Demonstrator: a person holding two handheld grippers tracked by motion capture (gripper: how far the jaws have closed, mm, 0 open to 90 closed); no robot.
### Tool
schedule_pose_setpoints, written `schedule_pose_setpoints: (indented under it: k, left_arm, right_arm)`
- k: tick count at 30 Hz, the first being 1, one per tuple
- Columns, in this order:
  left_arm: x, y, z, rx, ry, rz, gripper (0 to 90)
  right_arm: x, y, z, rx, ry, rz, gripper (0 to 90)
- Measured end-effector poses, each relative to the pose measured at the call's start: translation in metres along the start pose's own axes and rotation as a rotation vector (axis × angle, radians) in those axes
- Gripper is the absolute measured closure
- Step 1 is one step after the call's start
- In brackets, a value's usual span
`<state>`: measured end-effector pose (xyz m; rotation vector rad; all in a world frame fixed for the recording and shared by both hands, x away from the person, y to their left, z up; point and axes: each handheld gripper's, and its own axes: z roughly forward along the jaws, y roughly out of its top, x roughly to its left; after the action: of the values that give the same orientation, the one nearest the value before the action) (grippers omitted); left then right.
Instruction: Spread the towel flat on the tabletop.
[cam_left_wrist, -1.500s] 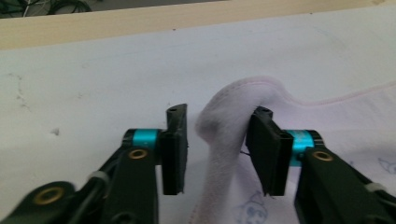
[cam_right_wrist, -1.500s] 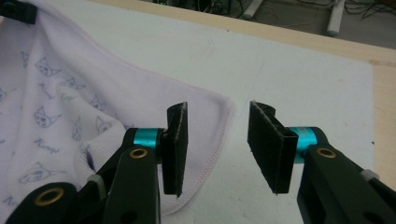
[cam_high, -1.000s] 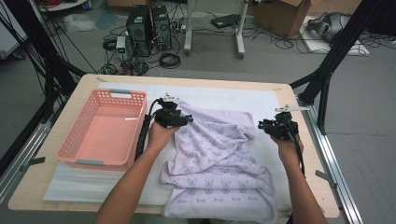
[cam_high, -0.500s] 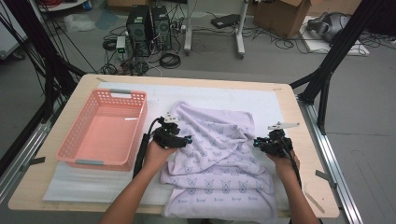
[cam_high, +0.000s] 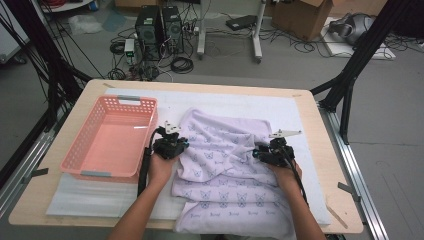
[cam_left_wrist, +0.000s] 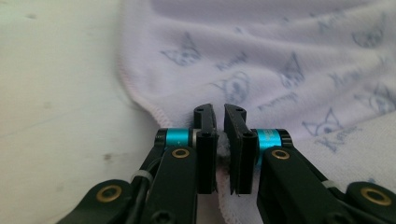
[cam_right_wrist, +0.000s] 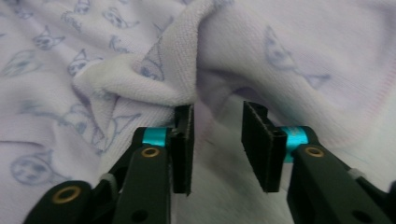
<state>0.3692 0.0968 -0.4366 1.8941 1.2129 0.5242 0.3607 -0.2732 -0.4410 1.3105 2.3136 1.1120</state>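
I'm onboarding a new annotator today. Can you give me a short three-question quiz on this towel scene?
1. True or false: the left hand-held gripper is shut on the towel's edge.
2. The pink basket lies on which side of the towel in the high view? A) left B) right C) on top of it
3. How do the right hand-held gripper's jaws stand?

Key: 1 true. 2 A. 3 Open, having just opened further, over a raised fold of towel, not pressing it.

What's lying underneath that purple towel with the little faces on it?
The towel lies on a white mat that covers the wooden table. The mat shows around the towel's edges; whatever lies beneath its folded layers is covered.
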Motion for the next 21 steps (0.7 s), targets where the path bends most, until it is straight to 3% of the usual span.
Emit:
schedule_pose_setpoints:
  k: [2,5,8,10,12,15,17,21]
  left_arm:
    - [0.006,-0.001,0.000,-0.007,0.006,-0.026,82.9]
    - [0.007,-0.002,0.001,-0.002,0.002,-0.021,82.7]
    - [0.007,-0.004,0.002,-0.004,-0.005,-0.026,82.4]
    - [0.006,-0.005,0.003,-0.005,-0.012,-0.027,82.1]
    - [0.006,-0.006,0.004,-0.004,-0.019,-0.030,81.4]
    - [0.006,-0.008,0.004,0.002,-0.023,-0.029,81.0]
    - [0.006,-0.009,0.004,0.001,-0.024,-0.024,80.9]
    - [0.006,-0.008,0.003,-0.013,-0.034,-0.022,81.0]
  right_arm:
    - [0.004,0.003,0.004,-0.007,0.018,-0.007,57.0]
    - [0.013,0.005,0.012,0.007,0.048,-0.017,56.0]
    - [0.029,0.008,0.018,0.040,-0.032,-0.133,56.7]
    - [0.030,0.009,0.018,0.047,-0.028,-0.142,63.2]
    - [0.029,0.010,0.018,0.051,0.014,-0.136,84.2]
    - [0.034,0.010,0.018,0.056,0.004,-0.189,87.2]
    - [0.030,0.010,0.016,0.053,0.011,-0.163,87.6]
    - [0.012,0.010,0.003,0.017,-0.082,-0.108,88.0]
